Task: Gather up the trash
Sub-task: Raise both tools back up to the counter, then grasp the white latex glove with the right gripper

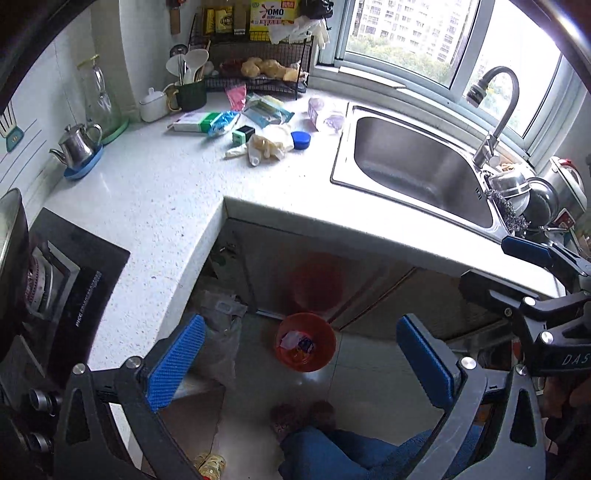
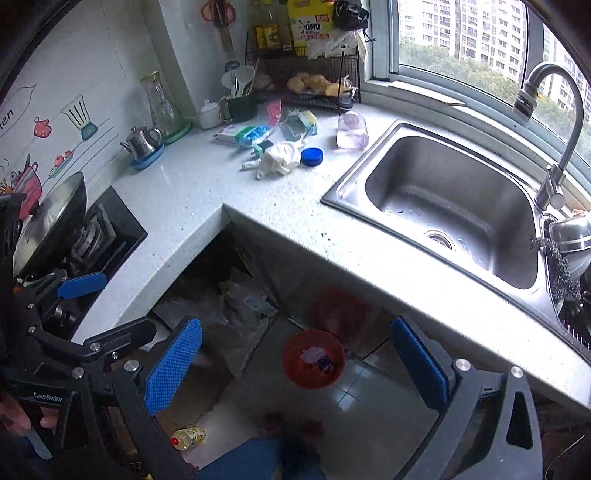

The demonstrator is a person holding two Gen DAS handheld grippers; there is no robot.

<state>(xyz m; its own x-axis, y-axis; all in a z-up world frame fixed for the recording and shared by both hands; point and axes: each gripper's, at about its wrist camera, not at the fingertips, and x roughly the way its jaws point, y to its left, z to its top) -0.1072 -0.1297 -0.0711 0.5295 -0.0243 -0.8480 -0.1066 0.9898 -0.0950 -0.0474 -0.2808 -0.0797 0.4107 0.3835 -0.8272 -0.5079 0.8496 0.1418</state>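
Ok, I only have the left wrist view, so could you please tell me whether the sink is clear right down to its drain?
Observer: Yes. The right wrist view looks into the sink, and the drain is uncovered, with only water drops around it.
Operator: Thank you. Is the bottle on the floor capped?
Observer: It is. The bottle lies on its side with a red cap on it.
Operator: And what hangs on the wall above the utensil holder?
Observer: A pair of red-handled scissors, handles up.
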